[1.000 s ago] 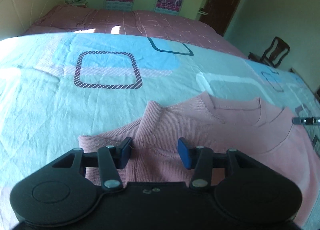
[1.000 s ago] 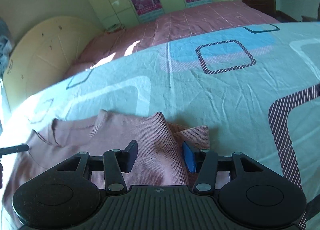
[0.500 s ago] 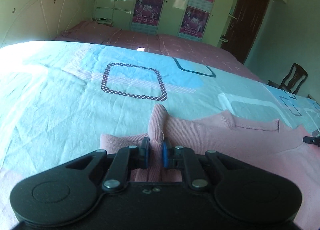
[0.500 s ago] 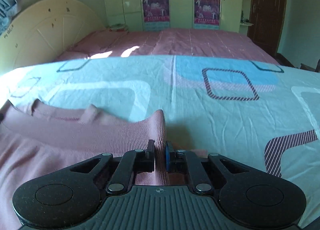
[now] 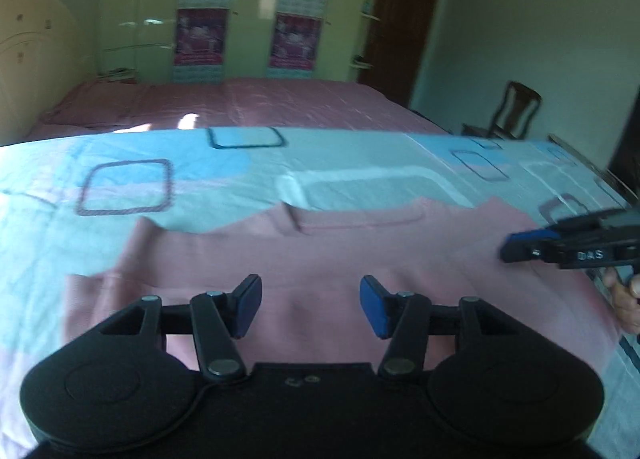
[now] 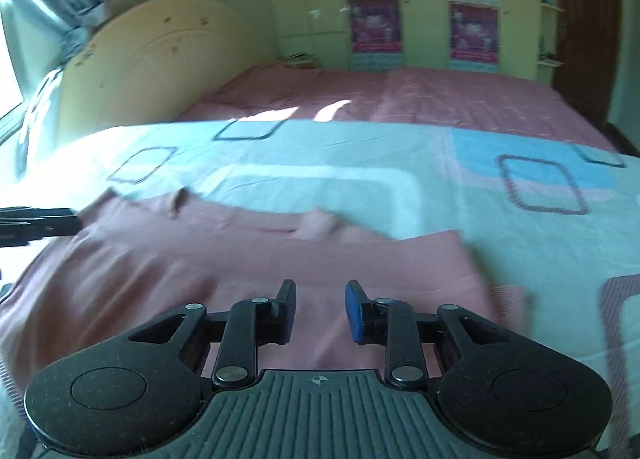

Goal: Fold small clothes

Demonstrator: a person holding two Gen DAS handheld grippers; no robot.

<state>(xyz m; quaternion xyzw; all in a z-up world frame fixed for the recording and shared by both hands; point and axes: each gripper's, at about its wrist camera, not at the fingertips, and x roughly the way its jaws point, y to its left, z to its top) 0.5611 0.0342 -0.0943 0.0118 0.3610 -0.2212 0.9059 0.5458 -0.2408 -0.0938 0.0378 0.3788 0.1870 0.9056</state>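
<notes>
A pink ribbed sweater (image 5: 340,255) lies flat on the bed sheet, its neckline (image 5: 360,219) toward the far side. It also shows in the right wrist view (image 6: 240,263). My left gripper (image 5: 310,305) is open and empty above the sweater's left part, with a folded sleeve (image 5: 92,291) to its left. My right gripper (image 6: 320,309) is open and empty above the sweater's right part, near its folded right edge (image 6: 460,259). The right gripper shows from the side in the left wrist view (image 5: 560,247). The left gripper's tip shows at the left edge of the right wrist view (image 6: 40,221).
The light blue patterned sheet (image 5: 200,179) covers the near bed. A pink quilt (image 5: 240,103) lies beyond it. A headboard (image 6: 160,63) stands at the left, wardrobes with posters (image 5: 200,35) at the back, and a wooden chair (image 5: 516,111) at the right.
Both grippers were shut on pinched folds of the sweater half a second ago. Both have let go and opened, and the sweater's folded sides now lie flat.
</notes>
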